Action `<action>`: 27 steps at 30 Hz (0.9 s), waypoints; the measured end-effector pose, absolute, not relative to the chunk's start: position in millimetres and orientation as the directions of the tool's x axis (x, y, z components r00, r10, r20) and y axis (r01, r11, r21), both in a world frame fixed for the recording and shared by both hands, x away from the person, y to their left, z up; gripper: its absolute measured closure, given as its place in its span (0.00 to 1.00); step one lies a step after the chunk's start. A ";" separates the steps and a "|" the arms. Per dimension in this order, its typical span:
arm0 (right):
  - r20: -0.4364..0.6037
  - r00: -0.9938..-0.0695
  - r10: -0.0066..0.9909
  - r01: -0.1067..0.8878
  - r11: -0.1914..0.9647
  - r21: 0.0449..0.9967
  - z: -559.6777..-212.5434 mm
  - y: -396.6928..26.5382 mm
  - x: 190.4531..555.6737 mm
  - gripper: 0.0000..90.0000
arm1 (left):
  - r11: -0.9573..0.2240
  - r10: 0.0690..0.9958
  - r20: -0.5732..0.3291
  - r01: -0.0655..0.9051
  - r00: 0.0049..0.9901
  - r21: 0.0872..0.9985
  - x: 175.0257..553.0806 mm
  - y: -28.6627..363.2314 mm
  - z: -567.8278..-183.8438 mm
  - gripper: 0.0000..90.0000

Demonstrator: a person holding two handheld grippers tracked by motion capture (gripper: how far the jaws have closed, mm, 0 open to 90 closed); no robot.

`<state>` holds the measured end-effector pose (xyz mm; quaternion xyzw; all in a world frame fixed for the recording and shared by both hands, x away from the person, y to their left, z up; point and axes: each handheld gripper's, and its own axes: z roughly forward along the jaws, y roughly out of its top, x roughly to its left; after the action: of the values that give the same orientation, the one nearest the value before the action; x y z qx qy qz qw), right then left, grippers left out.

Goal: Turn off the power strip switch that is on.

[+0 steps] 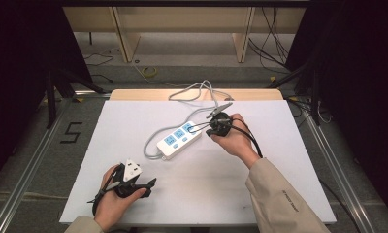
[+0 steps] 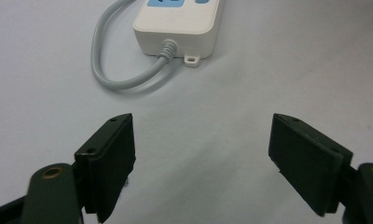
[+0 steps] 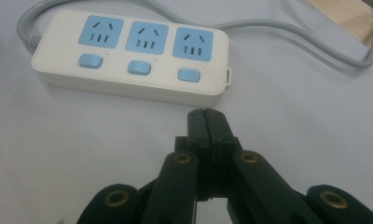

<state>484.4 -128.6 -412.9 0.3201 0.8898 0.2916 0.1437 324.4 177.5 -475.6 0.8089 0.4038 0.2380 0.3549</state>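
A person's left hand-held gripper point(image 1: 151, 183), jaws spread wide and empty, rests low on a white desk point(image 1: 279, 160). The right hand-held gripper point(image 3: 206, 116) hovers pressed together just beside a white three-socket power strip point(image 1: 179, 140) mid-desk, its grey cable point(image 1: 194, 91) trailing off the far edge toward a cable-strewn floor point(image 1: 182, 73).

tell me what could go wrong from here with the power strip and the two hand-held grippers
1. The right hand-held gripper is shut, just short of the power strip; pressing a switch could slide the unheld strip.
2. The grey cord loops off the table's far edge and could drag the strip.
3. The left hand-held gripper is open and well away from the strip, so it can't steady it.
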 end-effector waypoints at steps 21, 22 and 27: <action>-0.062 -0.752 0.656 0.498 0.627 0.599 -415.7 -119.8 495.3 1.00 | -0.423 0.822 0.099 0.484 0.561 0.766 324.4 177.4 -475.6 0.25; -0.063 -0.752 0.656 0.497 0.628 0.599 -415.6 -119.3 495.7 1.00 | -0.425 0.820 0.100 0.484 0.563 0.765 324.4 177.6 -475.5 0.25; -0.062 -0.752 0.656 0.499 0.628 0.598 -414.9 -114.8 498.1 1.00 | -0.420 0.822 0.096 0.484 0.561 0.767 324.3 177.5 -475.6 0.25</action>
<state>498.1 -114.8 -414.9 0.3237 0.8916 0.2850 0.1380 324.3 177.5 -475.6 0.8086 0.4039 0.2374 0.3560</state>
